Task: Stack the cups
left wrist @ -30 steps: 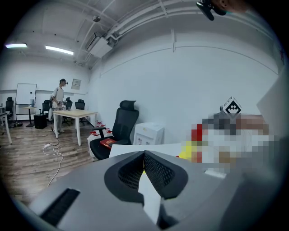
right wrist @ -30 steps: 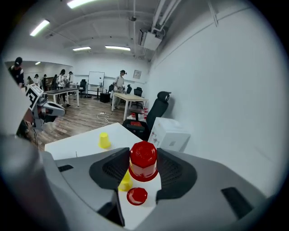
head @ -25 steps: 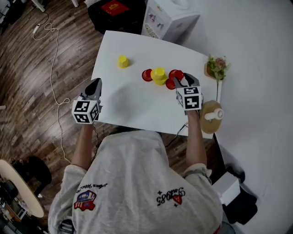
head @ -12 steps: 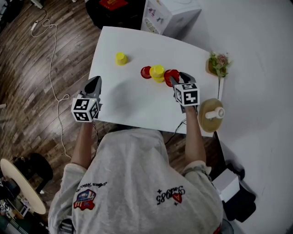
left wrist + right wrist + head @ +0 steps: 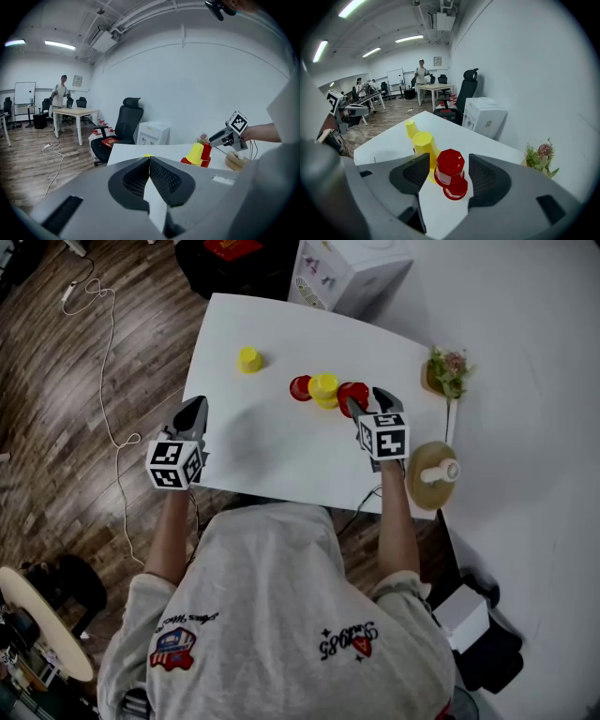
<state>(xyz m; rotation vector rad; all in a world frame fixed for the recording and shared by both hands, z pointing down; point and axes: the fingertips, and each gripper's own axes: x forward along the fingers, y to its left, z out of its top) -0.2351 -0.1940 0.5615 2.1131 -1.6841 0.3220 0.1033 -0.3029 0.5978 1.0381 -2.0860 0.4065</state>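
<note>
On the white table (image 5: 272,442) stand upside-down cups. A lone yellow cup (image 5: 248,359) is at the far left. A red cup (image 5: 300,388) and a yellow cup (image 5: 324,390) stand mid-table. Just right of them is a red stack (image 5: 353,395), one red cup over another (image 5: 450,168). My right gripper (image 5: 366,404) straddles this stack. Its jaws have just been opening, and there is a gap at each side of the cup. My left gripper (image 5: 192,413) hovers at the table's near left edge, shut and empty. The lone yellow cup (image 5: 148,155) peeks over its tips.
A round wooden stand (image 5: 431,474) sits at the table's right edge behind my right hand. A small flower pot (image 5: 445,373) is at the far right corner. A white box (image 5: 352,273) and a black chair stand beyond the table. A cable (image 5: 108,343) lies on the wooden floor.
The red cup in my right gripper came down onto the other red cup, and the jaws now stand apart from it. My left gripper has kept still.
</note>
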